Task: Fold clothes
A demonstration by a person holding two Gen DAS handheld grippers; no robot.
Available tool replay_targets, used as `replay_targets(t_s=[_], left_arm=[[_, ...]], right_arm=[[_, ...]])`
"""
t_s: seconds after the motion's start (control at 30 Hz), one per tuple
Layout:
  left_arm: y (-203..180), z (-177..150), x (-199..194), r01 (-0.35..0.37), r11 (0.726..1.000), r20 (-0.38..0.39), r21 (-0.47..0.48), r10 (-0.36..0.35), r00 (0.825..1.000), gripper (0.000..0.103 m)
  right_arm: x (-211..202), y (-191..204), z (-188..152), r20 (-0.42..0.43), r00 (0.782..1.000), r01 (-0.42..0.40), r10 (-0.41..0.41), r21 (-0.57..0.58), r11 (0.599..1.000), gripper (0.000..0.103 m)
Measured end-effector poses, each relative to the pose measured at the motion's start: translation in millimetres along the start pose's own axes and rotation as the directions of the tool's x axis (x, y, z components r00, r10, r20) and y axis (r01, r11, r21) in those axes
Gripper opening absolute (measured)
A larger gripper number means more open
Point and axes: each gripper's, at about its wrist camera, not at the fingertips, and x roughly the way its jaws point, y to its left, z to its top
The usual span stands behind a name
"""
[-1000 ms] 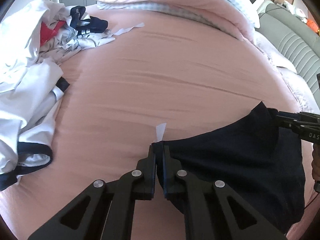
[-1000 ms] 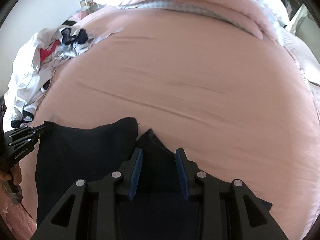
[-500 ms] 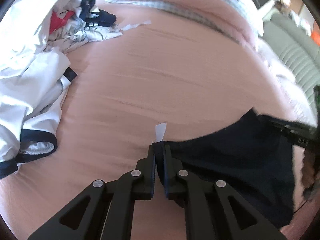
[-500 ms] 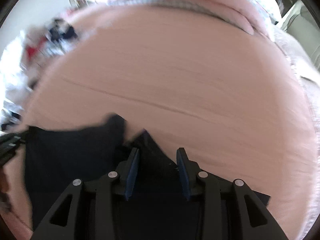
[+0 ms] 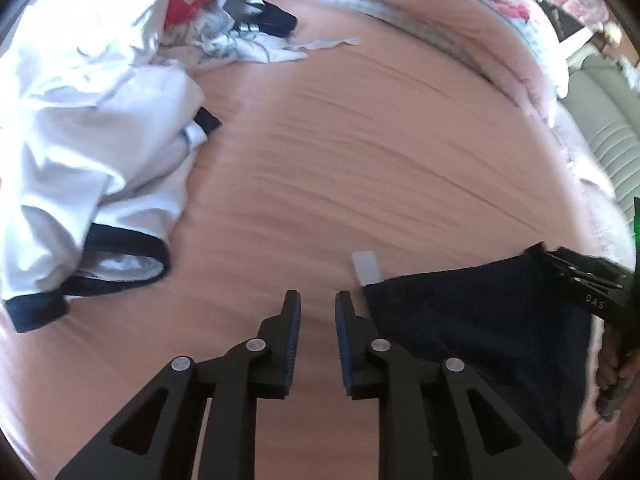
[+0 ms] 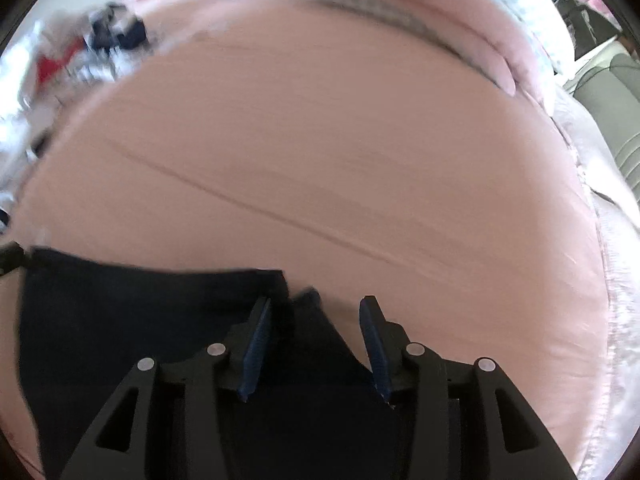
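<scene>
A dark navy garment (image 5: pixel 480 320) lies flat on the pink bed, with a small white label (image 5: pixel 366 266) at its near corner. My left gripper (image 5: pixel 317 300) is open and empty, just left of that corner. In the right wrist view the same garment (image 6: pixel 140 320) spreads under and left of my right gripper (image 6: pixel 316 306), which is open with a fold of the cloth between its fingers. The right gripper also shows in the left wrist view (image 5: pixel 588 284) at the garment's far corner.
A pile of white, red and dark clothes (image 5: pixel 100 140) lies on the left of the pink bed (image 5: pixel 360 140); it appears blurred in the right wrist view (image 6: pixel 80 56). A rolled pink quilt (image 5: pixel 440 12) lies at the back. A grey sofa (image 5: pixel 608 132) stands on the right.
My left gripper has opened and let go of the garment's corner, and has shifted left. My right gripper stays open over the cloth; the garment now lies flatter.
</scene>
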Motion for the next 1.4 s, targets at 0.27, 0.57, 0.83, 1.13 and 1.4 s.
replay_targets(t_s=[0.27,0.57,0.83,1.13,1.4], left_arm=[[-33,-9,26,0.003,0.992,-0.036,0.128,0.001,0.999,0.015],[-42,9,-1,-0.026,0.983,0.096,0.18,0.008,0.995,0.016],[-89,-27,-25,0.096,0.943,0.041,0.318,-0.115,0.992,0.019],[-102,-87,-2,0.02,0.954,-0.085,0.299,0.006,0.996,0.019],[-76,-121,-44,-0.053,0.977,-0.063,0.208,0.067,0.996,0.019]], right_arm=[[26,9,6,-0.014,0.999,-0.045,0.045,-0.043,0.998,0.042],[10,-8,24,0.016,0.995,-0.102,0.101,0.077,0.992,0.035],[-51,14,-51,0.009,0.97,-0.241,0.241,0.109,0.964,0.035],[-73,-10,-156,-0.068,0.984,-0.149,0.164,0.184,0.971,0.035],[-84,-26,-190,-0.02,0.992,-0.114,0.122,0.217,0.969,0.033]])
